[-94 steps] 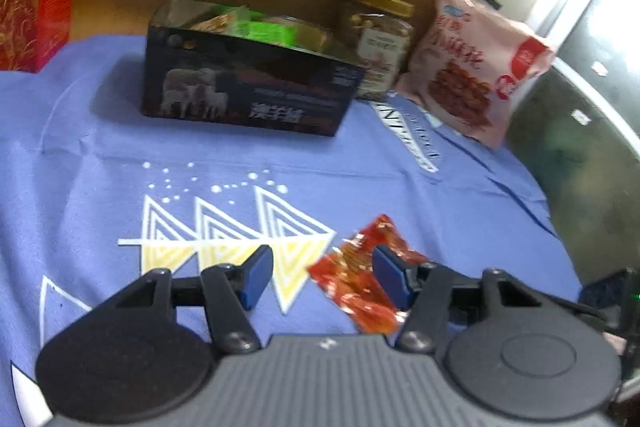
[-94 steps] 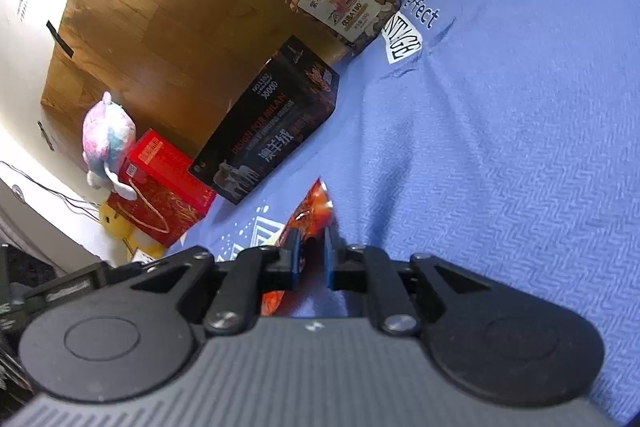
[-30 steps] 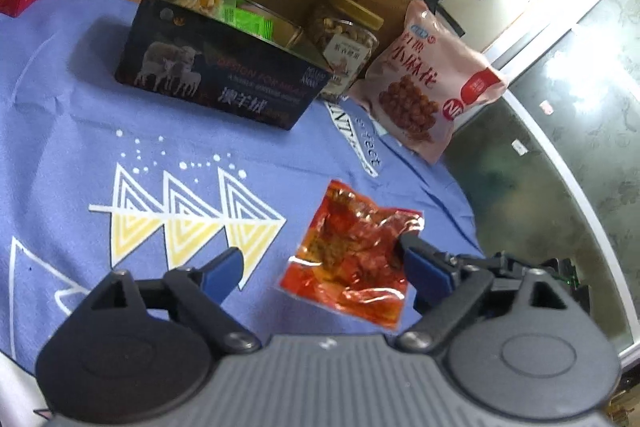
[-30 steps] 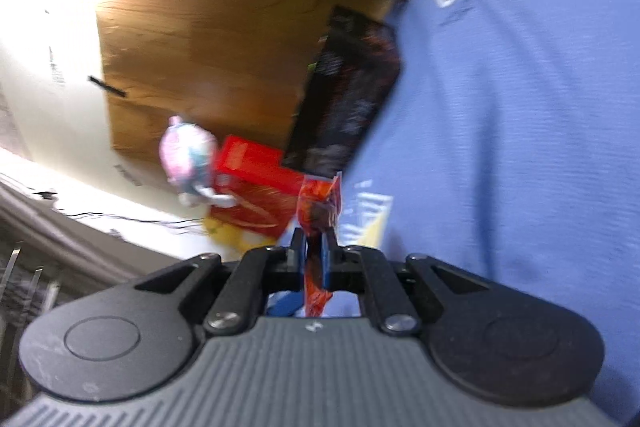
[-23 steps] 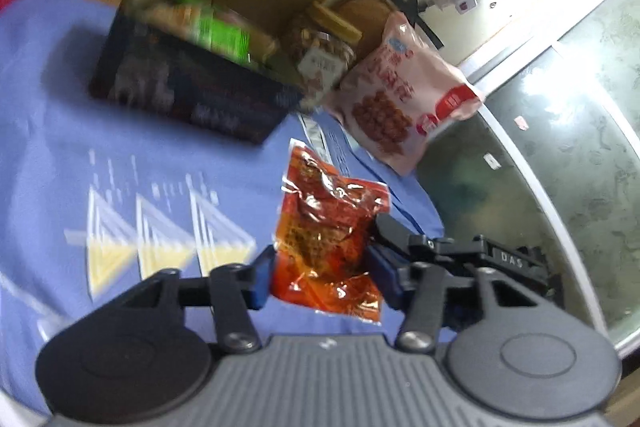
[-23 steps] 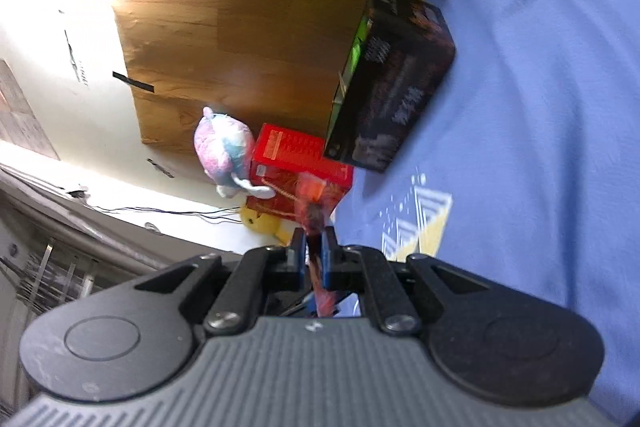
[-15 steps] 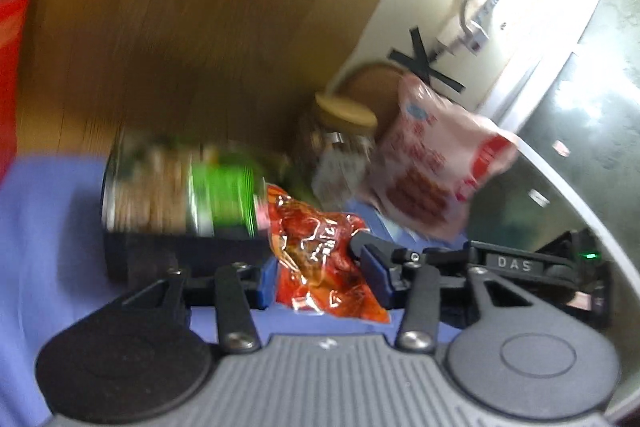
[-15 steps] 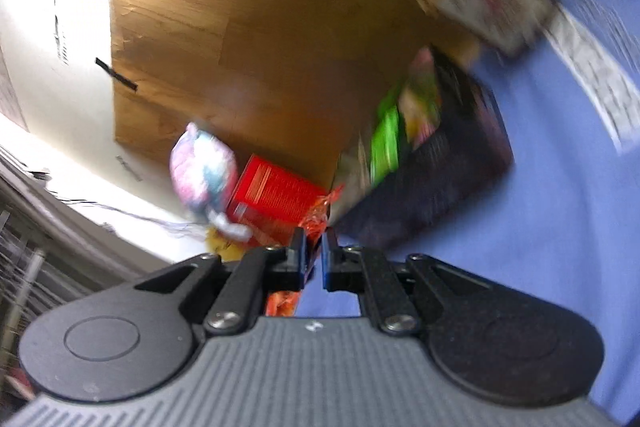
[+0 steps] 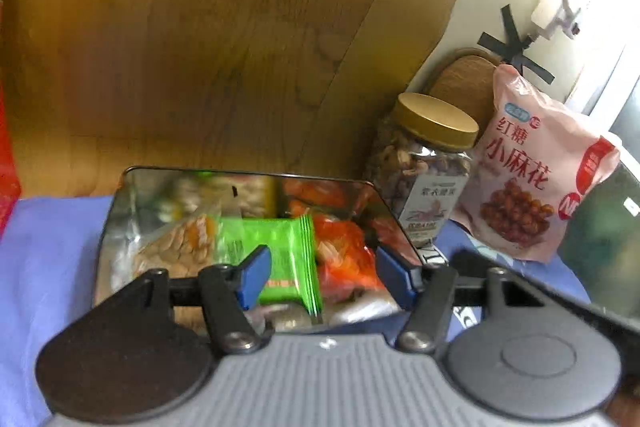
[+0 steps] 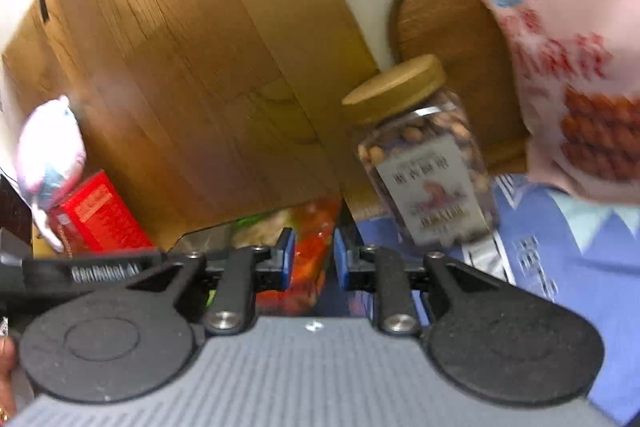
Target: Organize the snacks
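Left tool (image 9: 320, 277): positioned above the open snack box (image 9: 120, 203), pointing down into it. Its blue pads (image 9: 252, 277) stand apart and the jaws are opening. No pad presses on anything; the packets visible between the pads lie below, inside the box.

Right tool (image 10: 309, 259): positioned at the 3 o'clock end of the same box. Its jaws are opening, with a narrow gap between the pads. The red snack packet (image 10: 312, 251) shows in that gap; the pads do not appear to press on it, though the frame is blurred.

Box contents, left wrist view:
- red snack packet (image 9: 344, 259) at the 3 o'clock side of the interior, lying among the other packets
- green packet (image 9: 284, 255) in the middle, touching the red one
- clear bag of pale biscuits (image 9: 176, 247) at the 9 o'clock side
- foil-lined inner walls reflecting the contents

Surroundings:
- the box rests on a table covered by a blue cloth (image 9: 44, 251)
- nut jar (image 9: 424, 171) with a gold lid, just beside the box at 2 o'clock
- pink snack bag (image 9: 532, 179), upright at 3 o'clock from the jar, touching or nearly touching it
- wooden board (image 9: 200, 39) upright behind the box at 12 o'clock
- red carton (image 10: 96, 215) at 9 o'clock in the right wrist view, a plush toy (image 10: 52, 151) against it
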`<state>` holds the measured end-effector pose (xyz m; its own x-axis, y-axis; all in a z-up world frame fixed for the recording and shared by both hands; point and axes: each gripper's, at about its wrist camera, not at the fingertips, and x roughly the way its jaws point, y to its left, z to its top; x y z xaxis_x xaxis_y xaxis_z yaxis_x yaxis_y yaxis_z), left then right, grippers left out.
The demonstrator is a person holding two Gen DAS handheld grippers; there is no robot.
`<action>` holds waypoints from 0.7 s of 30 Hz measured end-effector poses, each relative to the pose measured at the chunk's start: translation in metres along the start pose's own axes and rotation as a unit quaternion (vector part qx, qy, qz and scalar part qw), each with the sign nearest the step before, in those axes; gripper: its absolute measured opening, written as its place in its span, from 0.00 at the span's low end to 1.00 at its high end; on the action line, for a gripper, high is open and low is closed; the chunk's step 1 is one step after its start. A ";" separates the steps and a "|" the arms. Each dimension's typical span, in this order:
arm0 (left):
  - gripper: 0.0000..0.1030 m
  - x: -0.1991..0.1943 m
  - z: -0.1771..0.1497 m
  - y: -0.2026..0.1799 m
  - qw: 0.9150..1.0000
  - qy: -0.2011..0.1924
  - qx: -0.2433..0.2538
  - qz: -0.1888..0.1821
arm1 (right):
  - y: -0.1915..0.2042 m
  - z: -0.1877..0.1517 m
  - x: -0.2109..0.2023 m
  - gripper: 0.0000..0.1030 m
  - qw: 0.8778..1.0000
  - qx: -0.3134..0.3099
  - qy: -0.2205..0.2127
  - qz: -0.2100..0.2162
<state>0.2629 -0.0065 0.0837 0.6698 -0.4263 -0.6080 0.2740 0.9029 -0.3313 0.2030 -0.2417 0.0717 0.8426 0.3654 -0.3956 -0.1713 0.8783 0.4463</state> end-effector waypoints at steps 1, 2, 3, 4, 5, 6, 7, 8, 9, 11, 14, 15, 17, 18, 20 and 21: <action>0.57 -0.005 -0.004 -0.004 1.000 -0.001 0.003 0.003 | -0.001 -0.005 -0.005 0.25 1.000 0.004 -0.003 -0.001; 0.57 -0.010 -0.009 -0.008 1.000 -0.001 0.006 0.006 | -0.003 -0.014 -0.012 0.25 1.000 0.011 -0.001 0.002; 0.57 -0.016 -0.013 -0.013 1.000 -0.002 0.010 0.010 | -0.006 -0.022 -0.018 0.25 1.000 0.018 0.003 0.006; 0.57 -0.022 -0.017 -0.019 1.000 -0.003 0.015 0.014 | -0.004 -0.029 -0.021 0.26 1.000 0.024 0.007 0.009; 0.58 -0.029 -0.024 -0.026 1.000 -0.006 0.022 0.021 | -0.005 -0.035 -0.026 0.26 0.999 0.032 0.013 0.009; 0.58 -0.035 -0.026 -0.029 0.999 -0.009 0.027 0.028 | -0.007 -0.044 -0.032 0.26 0.999 0.040 0.019 0.009; 0.58 -0.042 -0.033 -0.036 0.999 -0.012 0.036 0.037 | -0.008 -0.050 -0.038 0.26 0.999 0.044 0.020 0.010; 0.58 -0.048 -0.040 -0.042 0.998 -0.015 0.044 0.045 | -0.006 -0.055 -0.041 0.26 0.999 0.046 0.021 0.009; 0.61 -0.053 -0.047 -0.047 0.997 -0.017 0.051 0.054 | -0.005 -0.062 -0.050 0.27 0.999 0.045 0.021 0.009; 0.64 -0.064 -0.061 -0.056 0.994 -0.020 0.070 0.083 | 0.000 -0.074 -0.064 0.30 0.999 0.037 0.018 0.007; 0.75 -0.083 -0.088 -0.069 0.988 -0.032 0.090 0.118 | 0.003 -0.088 -0.088 0.34 1.000 0.026 0.011 0.003; 0.76 -0.088 -0.095 -0.070 0.988 -0.032 0.089 0.121 | 0.003 -0.092 -0.094 0.37 1.000 0.023 0.009 0.002; 0.78 -0.098 -0.111 -0.073 0.987 -0.027 0.083 0.133 | 0.004 -0.101 -0.109 0.45 1.000 0.021 0.008 -0.001; 0.78 -0.102 -0.118 -0.075 0.986 -0.025 0.083 0.143 | 0.003 -0.105 -0.117 0.51 1.000 0.020 0.007 -0.001; 0.83 -0.108 -0.130 -0.078 0.983 -0.023 0.086 0.161 | 0.007 -0.111 -0.129 0.55 1.000 0.018 0.005 0.000; 0.84 -0.112 -0.135 -0.080 0.981 -0.022 0.088 0.169 | 0.008 -0.113 -0.133 0.57 1.000 0.017 0.005 0.002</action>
<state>0.0725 -0.0388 0.0805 0.7713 -0.1008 -0.6285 0.1422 0.9897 0.0158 0.0318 -0.2486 0.0368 0.8362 0.3731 -0.4018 -0.1582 0.8658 0.4748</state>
